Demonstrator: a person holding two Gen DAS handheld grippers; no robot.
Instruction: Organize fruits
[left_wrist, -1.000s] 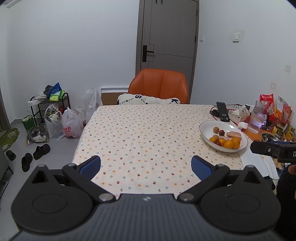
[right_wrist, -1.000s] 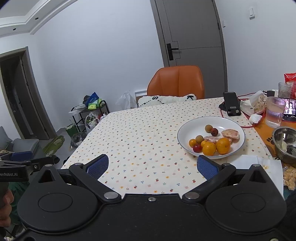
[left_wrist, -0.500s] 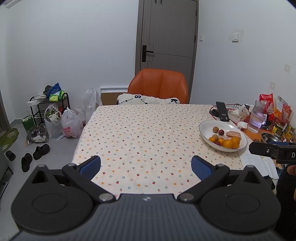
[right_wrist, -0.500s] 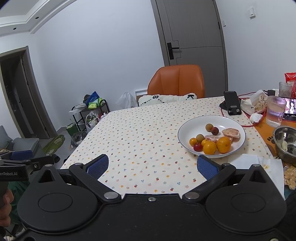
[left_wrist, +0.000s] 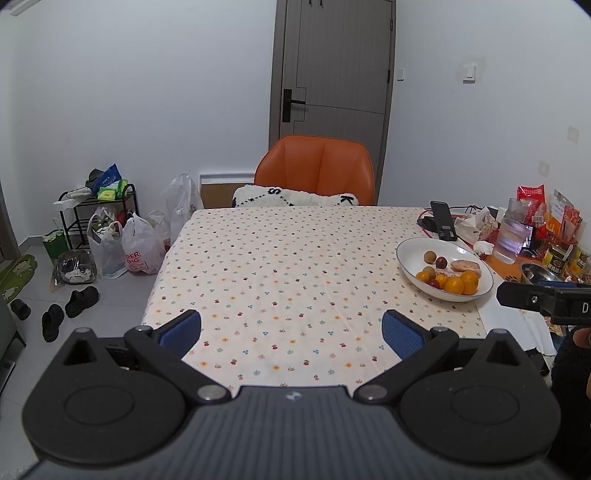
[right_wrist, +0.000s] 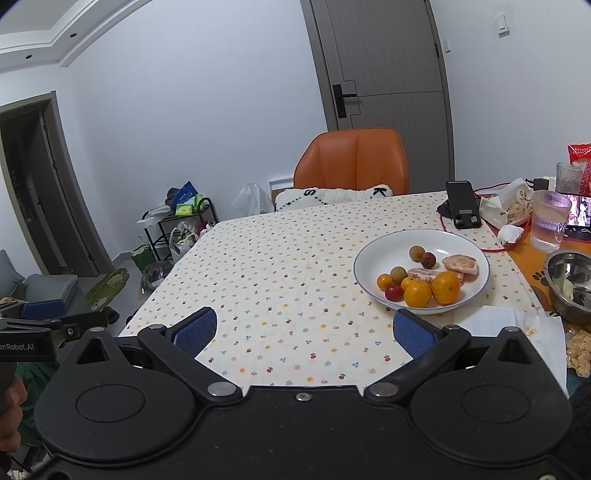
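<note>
Right now the fruits (right_wrist: 424, 277) sit heaped in a white bowl (right_wrist: 373, 254) on the right side of the dotted tablecloth (right_wrist: 280, 273): two oranges, peeled segments, and small round ones, possibly longans. Both the left gripper (left_wrist: 291, 330) and right gripper (right_wrist: 304, 332) hang spread wide and empty above the near table edge, well apart from the bowl. An orange chair (left_wrist: 314, 170) stands behind.

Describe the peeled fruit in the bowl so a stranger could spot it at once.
On the flowered tablecloth sits a white bowl of fruit. Toward its far right edge lies the peeled citrus, pale and skinless with visible segments, unlike the glossy whole oranges nearer the camera.
</note>
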